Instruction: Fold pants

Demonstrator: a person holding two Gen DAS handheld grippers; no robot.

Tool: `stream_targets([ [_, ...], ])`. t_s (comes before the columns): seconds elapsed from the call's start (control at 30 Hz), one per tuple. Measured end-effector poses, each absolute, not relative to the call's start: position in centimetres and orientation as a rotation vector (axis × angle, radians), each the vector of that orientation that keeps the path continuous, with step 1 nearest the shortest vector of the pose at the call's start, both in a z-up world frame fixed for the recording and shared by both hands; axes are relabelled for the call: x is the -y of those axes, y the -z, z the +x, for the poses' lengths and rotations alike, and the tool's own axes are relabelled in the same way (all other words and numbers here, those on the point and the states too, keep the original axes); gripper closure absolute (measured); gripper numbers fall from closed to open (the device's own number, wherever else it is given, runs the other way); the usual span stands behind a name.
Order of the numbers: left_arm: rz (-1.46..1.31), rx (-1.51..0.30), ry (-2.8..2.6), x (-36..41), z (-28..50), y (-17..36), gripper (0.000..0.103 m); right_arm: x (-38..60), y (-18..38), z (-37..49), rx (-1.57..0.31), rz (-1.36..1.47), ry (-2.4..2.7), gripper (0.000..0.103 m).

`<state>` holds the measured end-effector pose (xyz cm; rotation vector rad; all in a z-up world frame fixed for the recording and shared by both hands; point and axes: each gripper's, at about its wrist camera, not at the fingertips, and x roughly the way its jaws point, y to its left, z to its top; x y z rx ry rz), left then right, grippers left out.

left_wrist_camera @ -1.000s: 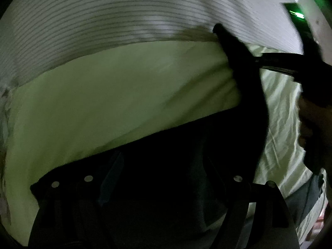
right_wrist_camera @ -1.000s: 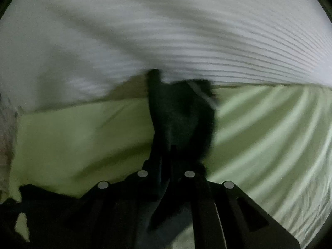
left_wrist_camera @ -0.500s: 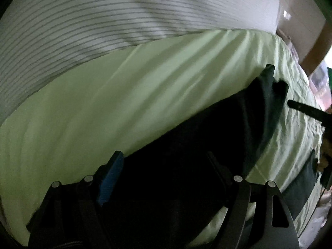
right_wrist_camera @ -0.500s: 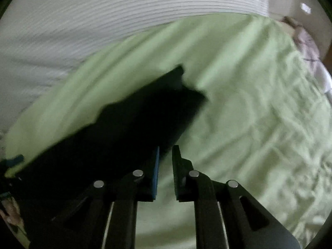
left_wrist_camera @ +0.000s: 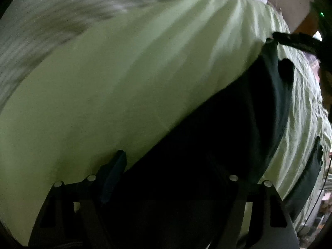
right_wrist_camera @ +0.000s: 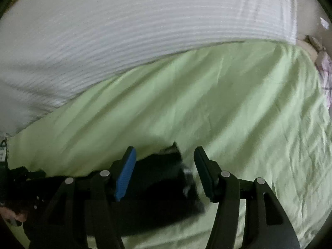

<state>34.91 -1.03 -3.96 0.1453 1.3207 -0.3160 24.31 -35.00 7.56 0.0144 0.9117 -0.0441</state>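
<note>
On the green sheet [right_wrist_camera: 238, 103] the dark pants [right_wrist_camera: 157, 186] lie flat, stretching long from the wide-spread left gripper [left_wrist_camera: 176, 172] to the right gripper [right_wrist_camera: 164, 166], also spread wide and holding nothing, just over their near end.

Dim and murky throughout, strong fisheye bending at the rims. Motion-smeared stripes on the white bedding [left_wrist_camera: 62, 20] in the left view. Dark pants [left_wrist_camera: 217, 145] crushed to featureless black; green sheet [right_wrist_camera: 207, 103] softly lit, faintly blurred.
</note>
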Motion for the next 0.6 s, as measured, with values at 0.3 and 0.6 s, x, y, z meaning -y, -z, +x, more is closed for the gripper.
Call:
stream_targets([
  [0.3, 0.190, -1.322, 0.402, 4.7, 35.0, 4.6, 0.095, 36.8, -8.0, 25.4, -0.945, 0.147, -0.047, 0.095],
  [0.6, 0.099, -1.229, 0.484, 4.6, 28.0, -0.3, 0.097, 39.6, -12.2, 18.6, -0.814, 0.278, -0.156, 0.096],
])
